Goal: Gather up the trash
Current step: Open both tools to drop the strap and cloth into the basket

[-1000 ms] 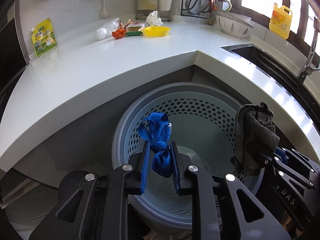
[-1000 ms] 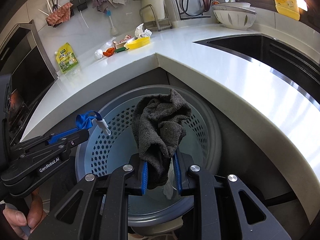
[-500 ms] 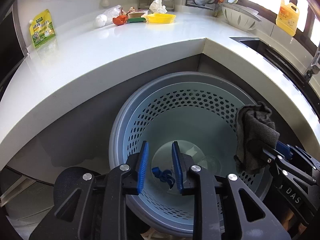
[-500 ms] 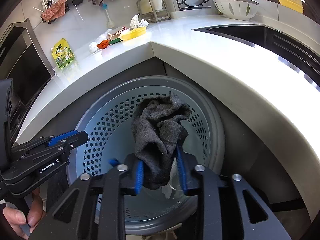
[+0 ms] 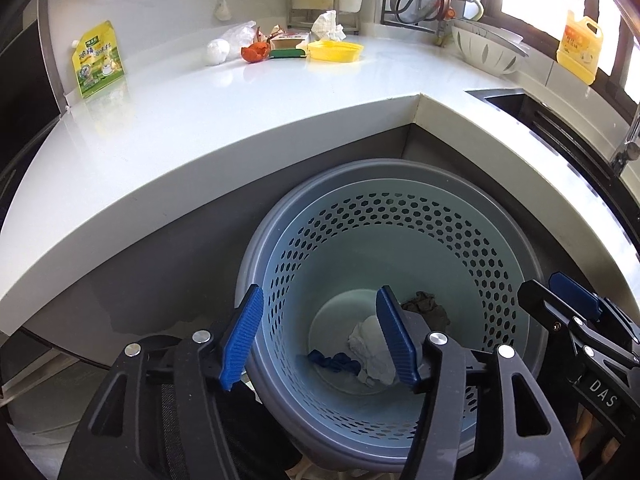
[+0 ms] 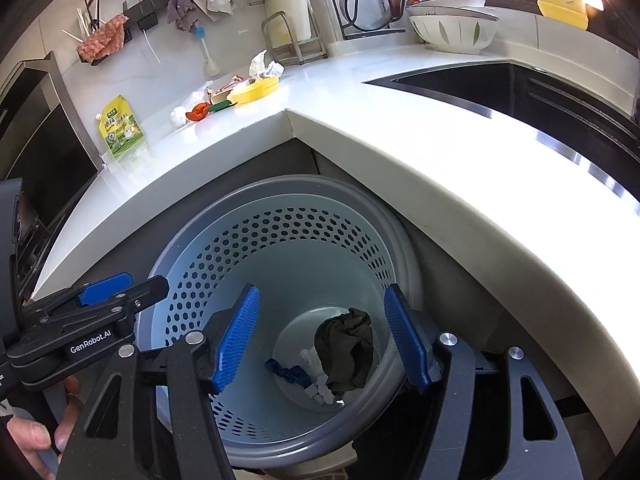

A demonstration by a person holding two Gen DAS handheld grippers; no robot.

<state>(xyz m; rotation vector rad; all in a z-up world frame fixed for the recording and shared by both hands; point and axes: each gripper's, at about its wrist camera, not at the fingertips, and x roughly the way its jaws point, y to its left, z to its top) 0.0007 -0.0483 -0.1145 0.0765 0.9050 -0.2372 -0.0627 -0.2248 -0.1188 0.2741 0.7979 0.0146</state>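
Observation:
A round perforated blue-grey waste basket (image 5: 516, 264) (image 6: 280, 224) stands on the floor below the counter corner. At its bottom lie a dark grey rag (image 6: 346, 346) (image 5: 426, 306), a blue scrap (image 5: 334, 361) (image 6: 286, 372) and white crumpled paper (image 5: 370, 350) (image 6: 316, 376). My left gripper (image 5: 320, 340) (image 6: 120, 292) is open and empty above the basket's near rim. My right gripper (image 6: 324, 340) (image 5: 560, 300) is open and empty above the basket. More trash (image 5: 256, 50) (image 6: 198, 111) lies on the far countertop.
The white L-shaped countertop (image 5: 200, 120) wraps around the basket. On it are a yellow-green pouch (image 5: 97, 60), a yellow dish (image 5: 335, 50), a white ball (image 5: 218, 51), tissue (image 5: 328, 30) and a colander bowl (image 5: 486, 50). A dark sink (image 6: 500, 84) lies right.
The left gripper let the blue scrap fall into the basket and opened wider. The right gripper opened and the dark rag dropped to the basket's bottom.

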